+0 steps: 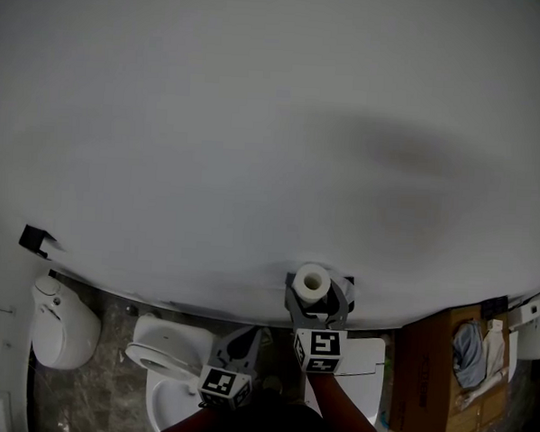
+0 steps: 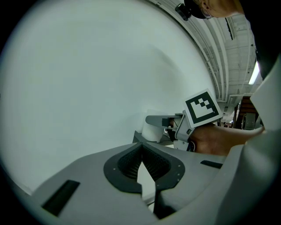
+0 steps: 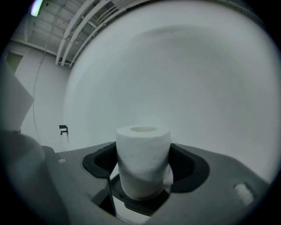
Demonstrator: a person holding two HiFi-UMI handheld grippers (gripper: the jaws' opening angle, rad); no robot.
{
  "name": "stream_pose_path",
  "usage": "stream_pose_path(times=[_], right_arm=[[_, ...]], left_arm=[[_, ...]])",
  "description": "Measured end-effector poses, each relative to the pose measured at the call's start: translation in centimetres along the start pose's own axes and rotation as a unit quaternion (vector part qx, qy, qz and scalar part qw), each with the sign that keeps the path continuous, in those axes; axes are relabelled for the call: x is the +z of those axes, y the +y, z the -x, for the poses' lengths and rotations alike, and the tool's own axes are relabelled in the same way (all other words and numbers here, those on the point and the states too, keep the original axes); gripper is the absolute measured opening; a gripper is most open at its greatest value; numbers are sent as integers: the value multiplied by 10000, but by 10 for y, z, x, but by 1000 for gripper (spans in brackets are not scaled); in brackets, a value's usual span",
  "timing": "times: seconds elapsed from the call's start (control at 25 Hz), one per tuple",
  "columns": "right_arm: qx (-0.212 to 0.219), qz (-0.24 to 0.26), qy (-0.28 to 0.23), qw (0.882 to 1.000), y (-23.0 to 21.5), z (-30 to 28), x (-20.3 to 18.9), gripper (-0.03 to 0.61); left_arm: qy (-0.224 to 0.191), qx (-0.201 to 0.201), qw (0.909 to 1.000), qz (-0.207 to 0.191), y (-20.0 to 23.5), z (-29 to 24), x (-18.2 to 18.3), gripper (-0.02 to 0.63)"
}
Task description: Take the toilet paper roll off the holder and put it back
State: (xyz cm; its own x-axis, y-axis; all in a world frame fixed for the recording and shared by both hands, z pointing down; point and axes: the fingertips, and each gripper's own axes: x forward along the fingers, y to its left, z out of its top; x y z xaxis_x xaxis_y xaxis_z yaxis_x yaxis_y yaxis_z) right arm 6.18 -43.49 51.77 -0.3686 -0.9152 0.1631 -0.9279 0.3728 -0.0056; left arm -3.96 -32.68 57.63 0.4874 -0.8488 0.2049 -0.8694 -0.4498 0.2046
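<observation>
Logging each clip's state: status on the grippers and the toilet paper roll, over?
Left gripper shut, empty. Right gripper jaws closing round the roll. Roll upright on its holder. Nothing in the way.

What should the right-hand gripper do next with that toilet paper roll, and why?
Probably finish closing on it. The right gripper has its jaws closing with the toilet paper roll upright between them, but the pads do not seem to press it, and it stands on its dark holder. A firm grip must come before lifting.

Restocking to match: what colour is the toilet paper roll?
White; the toilet paper roll shows best in the right gripper view.
</observation>
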Motion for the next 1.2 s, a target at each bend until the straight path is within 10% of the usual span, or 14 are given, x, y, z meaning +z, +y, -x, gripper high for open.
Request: stream_pose_path(times=[0.76, 1.2], right_arm=[[185, -222, -549, 9981, 8, 87, 55, 347], [-257, -175, -119, 9994, 2, 165, 11, 347]], left_arm=[[-282, 150, 9990, -298, -6, 40, 27, 17], [-491, 232, 9975, -453, -2, 55, 51, 17]])
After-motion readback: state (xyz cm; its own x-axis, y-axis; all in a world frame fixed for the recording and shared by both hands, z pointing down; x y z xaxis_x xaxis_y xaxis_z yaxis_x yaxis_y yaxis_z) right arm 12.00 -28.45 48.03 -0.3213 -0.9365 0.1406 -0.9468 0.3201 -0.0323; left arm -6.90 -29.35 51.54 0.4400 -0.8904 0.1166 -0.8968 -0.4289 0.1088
